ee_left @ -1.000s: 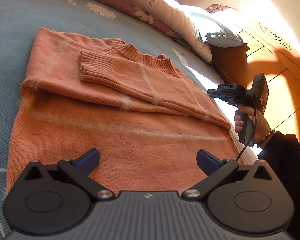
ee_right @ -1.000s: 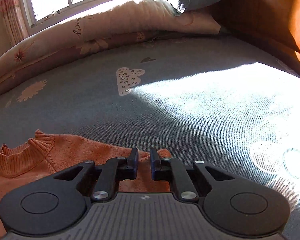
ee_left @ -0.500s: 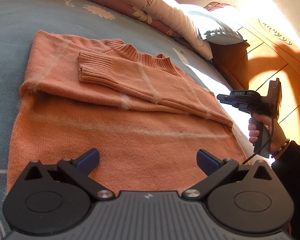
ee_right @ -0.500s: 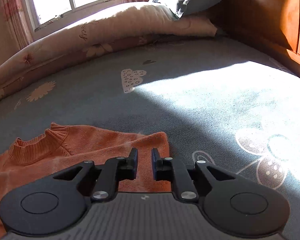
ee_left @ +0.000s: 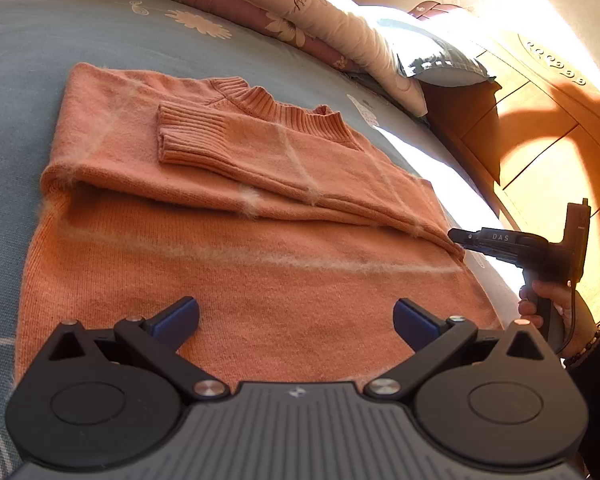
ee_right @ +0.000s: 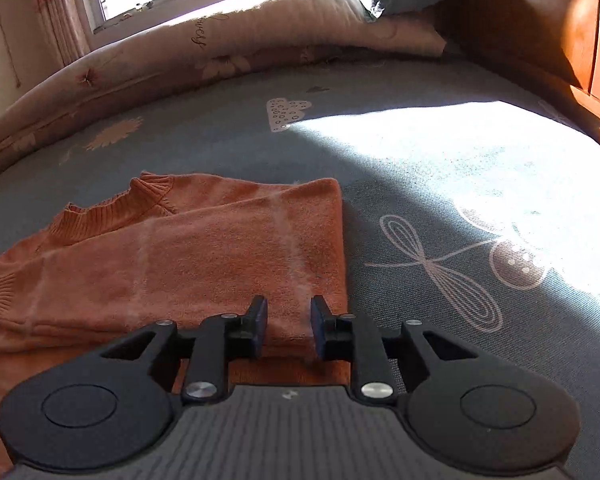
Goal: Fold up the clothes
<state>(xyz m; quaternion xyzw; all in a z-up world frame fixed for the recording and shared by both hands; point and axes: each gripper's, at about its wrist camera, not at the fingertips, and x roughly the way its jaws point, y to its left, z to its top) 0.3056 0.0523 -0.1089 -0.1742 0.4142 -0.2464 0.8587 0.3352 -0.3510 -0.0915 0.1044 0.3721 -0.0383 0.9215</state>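
Note:
An orange knit sweater (ee_left: 236,276) lies flat on the blue bed sheet (ee_left: 16,92), its ribbed collar (ee_left: 288,110) at the far end and its sleeves folded across the chest. My left gripper (ee_left: 296,316) hovers over the hem, open wide, with nothing between its fingers. In the left wrist view a hand holds my right gripper (ee_left: 458,236), its tips at the sweater's right edge where the folded sleeve ends. In the right wrist view my right gripper (ee_right: 288,320) stands open by a narrow gap just over the folded sweater (ee_right: 204,256) near its right edge.
A rolled floral quilt (ee_right: 228,48) and a grey pillow (ee_left: 444,64) lie along the far side of the bed. A wooden headboard (ee_left: 548,128) rises on the right. Bare sheet (ee_right: 480,184) in sunlight stretches to the right of the sweater.
My right gripper has come down and back onto the sweater's right edge, and its fingers have parted a little. The left gripper has barely moved and stays open.

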